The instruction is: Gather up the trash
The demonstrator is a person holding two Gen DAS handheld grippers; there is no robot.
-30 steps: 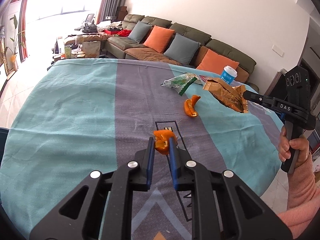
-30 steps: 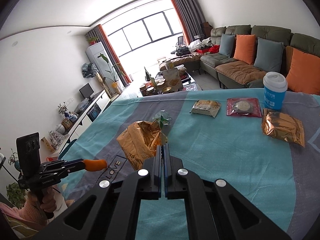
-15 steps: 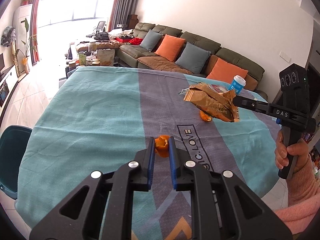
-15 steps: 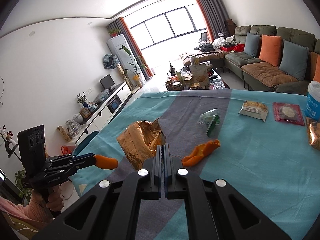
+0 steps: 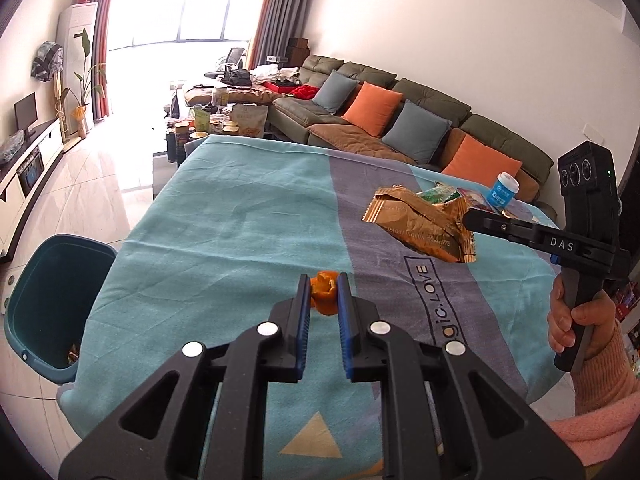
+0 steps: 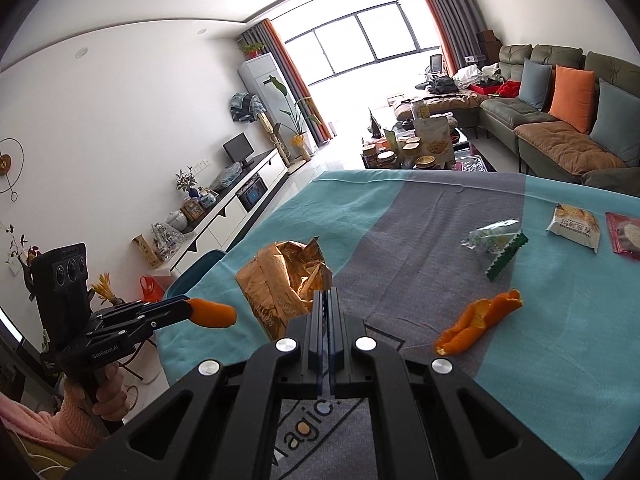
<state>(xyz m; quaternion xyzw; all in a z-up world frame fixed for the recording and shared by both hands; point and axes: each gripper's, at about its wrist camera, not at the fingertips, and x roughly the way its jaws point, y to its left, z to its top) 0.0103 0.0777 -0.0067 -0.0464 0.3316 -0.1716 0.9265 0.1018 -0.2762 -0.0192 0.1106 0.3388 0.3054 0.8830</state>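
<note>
My left gripper (image 5: 324, 286) is shut on a piece of orange peel (image 5: 325, 294) and holds it above the table's left part; it also shows in the right wrist view (image 6: 212, 313). My right gripper (image 6: 325, 294) is shut on a crumpled gold snack bag (image 6: 282, 282), held above the table; the bag also shows in the left wrist view (image 5: 420, 224). A teal trash bin (image 5: 52, 300) stands on the floor left of the table. Another orange peel (image 6: 480, 320) and a clear green wrapper (image 6: 496, 242) lie on the cloth.
The table has a teal and grey cloth (image 5: 240, 216). A sealed snack pack (image 6: 574, 226), a red pack (image 6: 626, 236) and a blue paper cup (image 5: 505, 190) sit at the far side. A sofa (image 5: 400, 120) stands behind.
Both grippers have swung left with their loads, away from the table's far side. The trash bin has come into the left wrist view.
</note>
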